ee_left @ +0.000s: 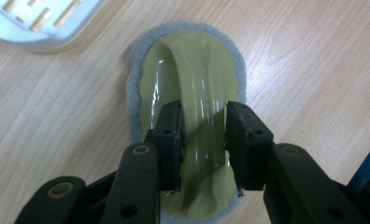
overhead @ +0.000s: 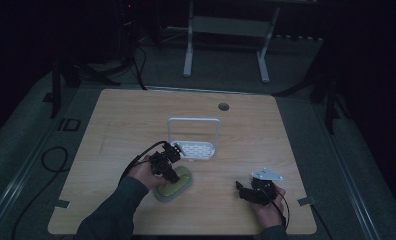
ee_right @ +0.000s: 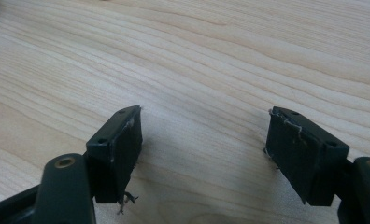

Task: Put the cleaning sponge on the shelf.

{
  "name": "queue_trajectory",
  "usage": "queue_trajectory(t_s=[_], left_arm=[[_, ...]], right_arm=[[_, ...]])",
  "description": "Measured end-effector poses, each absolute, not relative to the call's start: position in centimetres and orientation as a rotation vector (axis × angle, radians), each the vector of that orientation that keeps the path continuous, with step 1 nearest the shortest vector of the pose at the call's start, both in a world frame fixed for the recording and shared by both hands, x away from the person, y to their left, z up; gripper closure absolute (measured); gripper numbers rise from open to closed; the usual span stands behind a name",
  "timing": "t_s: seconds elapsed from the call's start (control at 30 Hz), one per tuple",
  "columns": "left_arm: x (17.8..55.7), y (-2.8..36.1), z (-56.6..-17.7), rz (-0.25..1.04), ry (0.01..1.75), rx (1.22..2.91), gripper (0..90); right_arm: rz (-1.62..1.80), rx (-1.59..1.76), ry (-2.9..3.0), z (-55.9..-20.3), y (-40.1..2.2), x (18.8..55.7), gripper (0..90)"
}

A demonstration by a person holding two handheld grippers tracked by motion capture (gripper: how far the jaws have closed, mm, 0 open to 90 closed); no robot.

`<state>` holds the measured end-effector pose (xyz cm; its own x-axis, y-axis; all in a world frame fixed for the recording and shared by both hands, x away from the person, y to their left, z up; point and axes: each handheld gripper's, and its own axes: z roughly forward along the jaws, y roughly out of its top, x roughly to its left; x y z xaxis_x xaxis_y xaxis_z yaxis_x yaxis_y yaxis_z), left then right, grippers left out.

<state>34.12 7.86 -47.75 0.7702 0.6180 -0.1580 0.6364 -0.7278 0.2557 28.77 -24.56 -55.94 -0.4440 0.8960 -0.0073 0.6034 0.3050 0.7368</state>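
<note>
Left gripper (overhead: 170, 169) sits lower left of centre in the high view, over a sponge scrubber (overhead: 176, 184) with a grey foam pad and a yellow-green glossy top with an arched handle strap. Scrubber lies flat on the wooden table (overhead: 136, 115), just below and left of a white slotted tray (overhead: 198, 150) with an upright wire frame.

In the left gripper view the left gripper (ee_left: 204, 140) has its jaws down on either side of the scrubber's (ee_left: 188, 60) handle strap; pads look pressed against the strap's two sides, so clamped on the scrubber. The strap runs up the middle of the frame between the pads. White tray (ee_left: 43, 28) corner is at upper left of that frame, close to the foam edge but apart from it.

Right gripper (overhead: 256, 192) is at lower right in the high view, held in the person's hand, well apart from the scrubber. Right gripper view: right gripper (ee_right: 204, 149) jaws stand wide apart, nothing between them, bare table (ee_right: 197, 56) wood behind.
</note>
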Motion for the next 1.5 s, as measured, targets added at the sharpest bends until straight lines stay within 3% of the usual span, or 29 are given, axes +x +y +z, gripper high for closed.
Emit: queue_trajectory(t_s=[1.5], left_arm=[[34.7,6.2,-47.6,-0.072,0.848,2.853,71.8]], right_arm=[[0.943,1.335,2.159,-55.9,-24.6,28.8,26.5]])
